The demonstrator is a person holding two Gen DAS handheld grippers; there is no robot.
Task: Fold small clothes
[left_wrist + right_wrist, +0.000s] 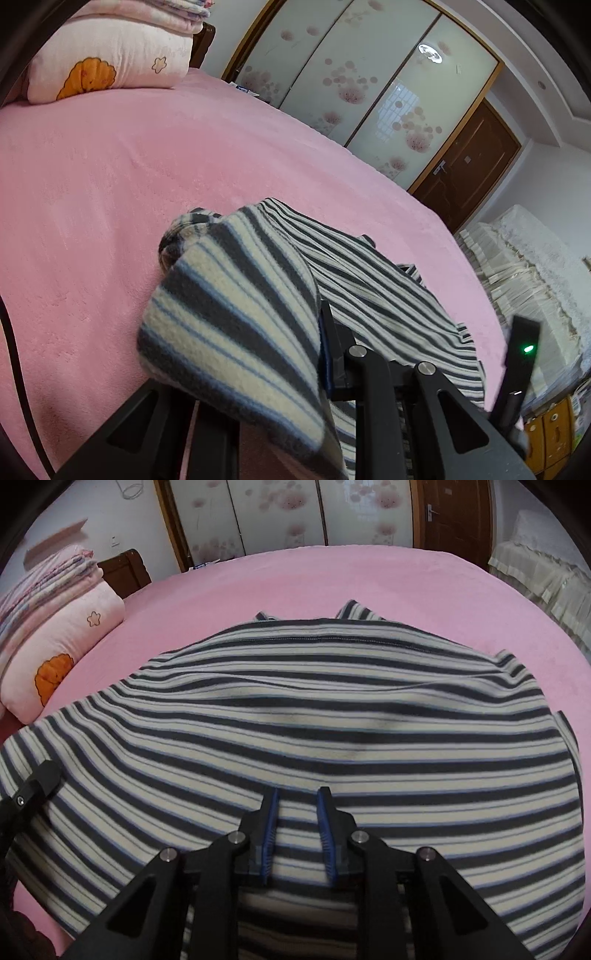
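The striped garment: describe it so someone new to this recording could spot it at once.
Find the wide pink bed. The striped garment is spread across its near half, in front of the pink pillow. Its dark grey and cream stripes make it the only striped item there, and the left gripper lifts one fold of it.

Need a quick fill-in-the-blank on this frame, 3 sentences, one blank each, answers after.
1. The striped garment lies on a bed sheet whose colour is ____.
2. The left claw is shut on a fold of the ____.
3. The pillow at the head of the bed has a patch coloured ____.

Missing words: pink; striped garment; orange
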